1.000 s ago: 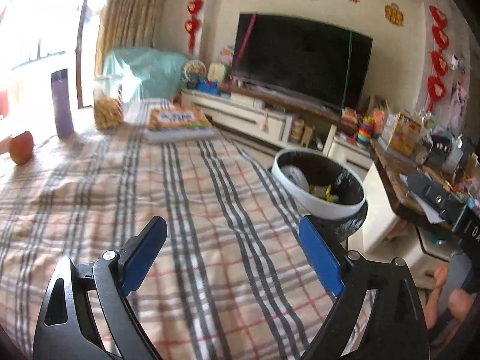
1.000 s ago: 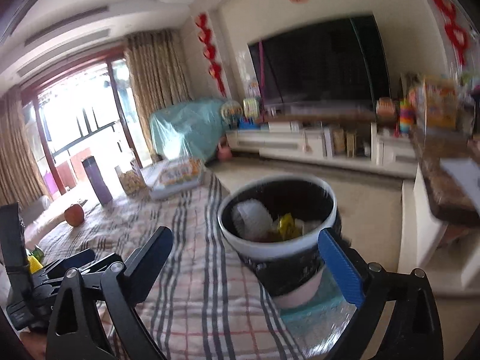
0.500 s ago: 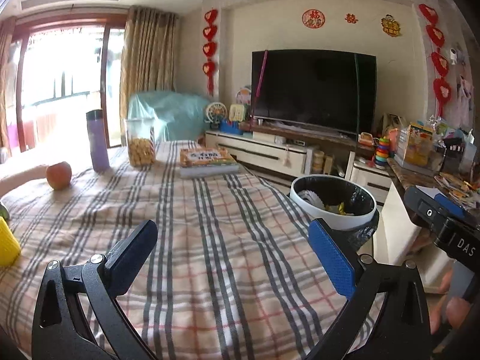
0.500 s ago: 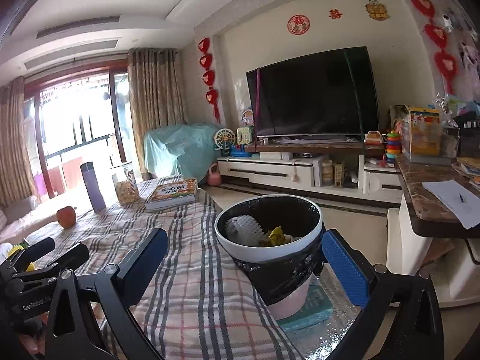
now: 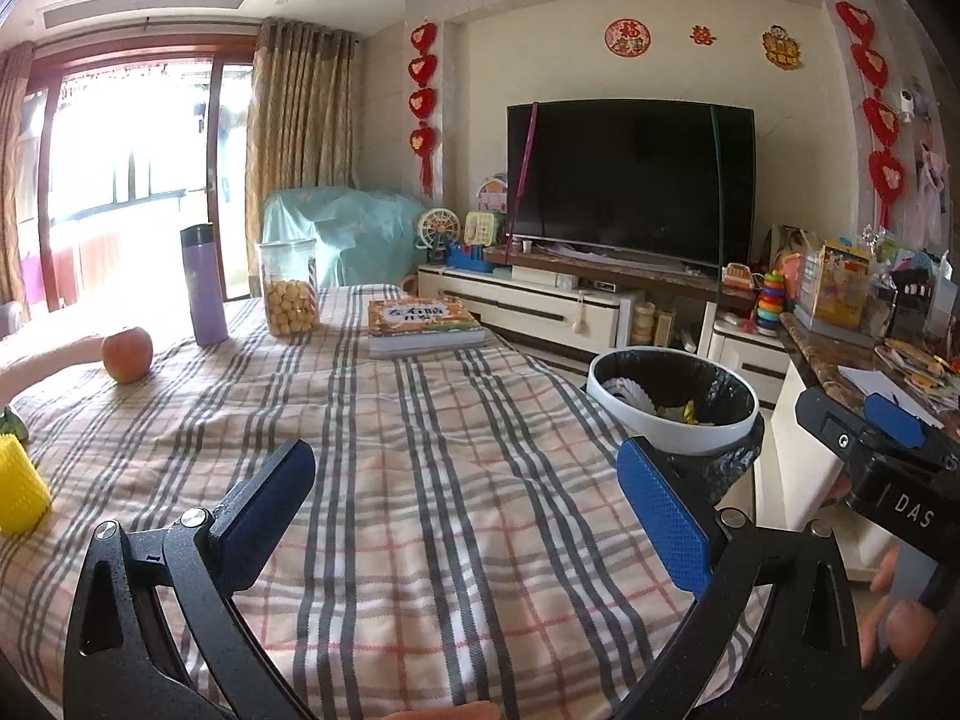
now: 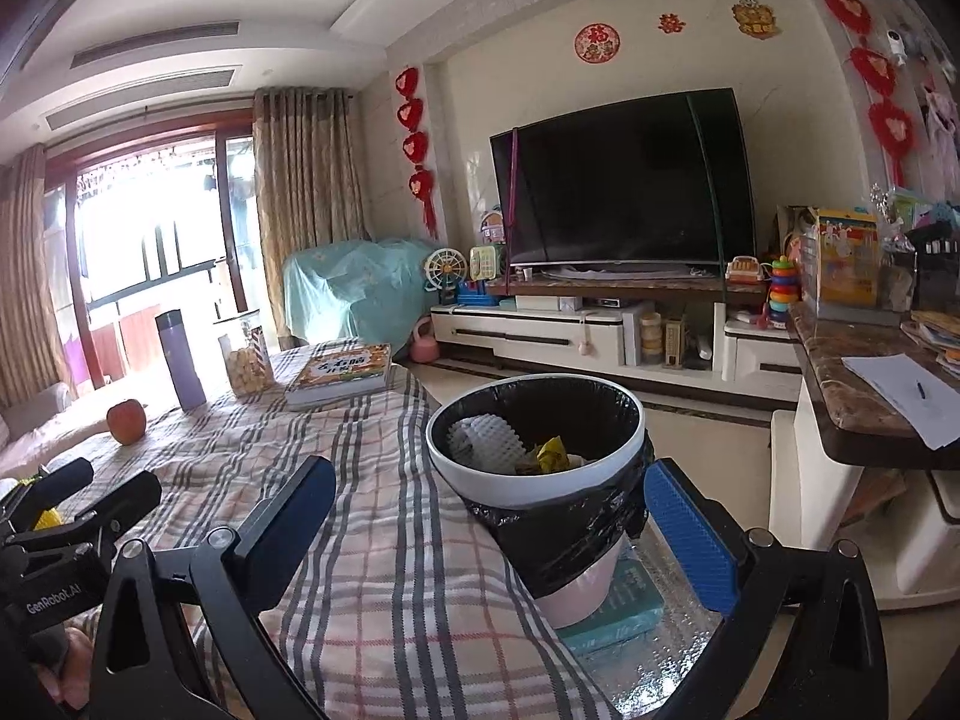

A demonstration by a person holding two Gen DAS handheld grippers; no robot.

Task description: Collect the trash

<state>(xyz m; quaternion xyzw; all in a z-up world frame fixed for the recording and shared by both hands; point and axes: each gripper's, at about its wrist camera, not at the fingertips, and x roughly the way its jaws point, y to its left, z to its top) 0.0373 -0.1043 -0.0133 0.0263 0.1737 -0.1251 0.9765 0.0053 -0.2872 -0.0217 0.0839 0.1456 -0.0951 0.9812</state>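
A white trash bin (image 6: 537, 483) lined with a black bag stands just off the right edge of the plaid-covered table (image 5: 420, 480). Inside it lie a white foam net (image 6: 480, 441) and a yellow wrapper (image 6: 552, 456). My right gripper (image 6: 489, 516) is open and empty, with the bin straight ahead beyond its fingertips. My left gripper (image 5: 462, 480) hangs open and empty over the cloth, the bin (image 5: 672, 414) to its right. A yellow ribbed object (image 5: 18, 486) sits at the table's left edge.
At the far end of the table are an apple (image 5: 126, 354), a purple bottle (image 5: 204, 285), a jar of biscuits (image 5: 288, 291) and a book (image 5: 423, 324). A cluttered marble-topped counter (image 6: 852, 390) stands right of the bin. Behind are a TV and low cabinet (image 6: 540, 342).
The left view has tilted up from the cloth to the room and swung left, bringing the yellow object into sight. The right view has settled from blur, with the bin a little further off.
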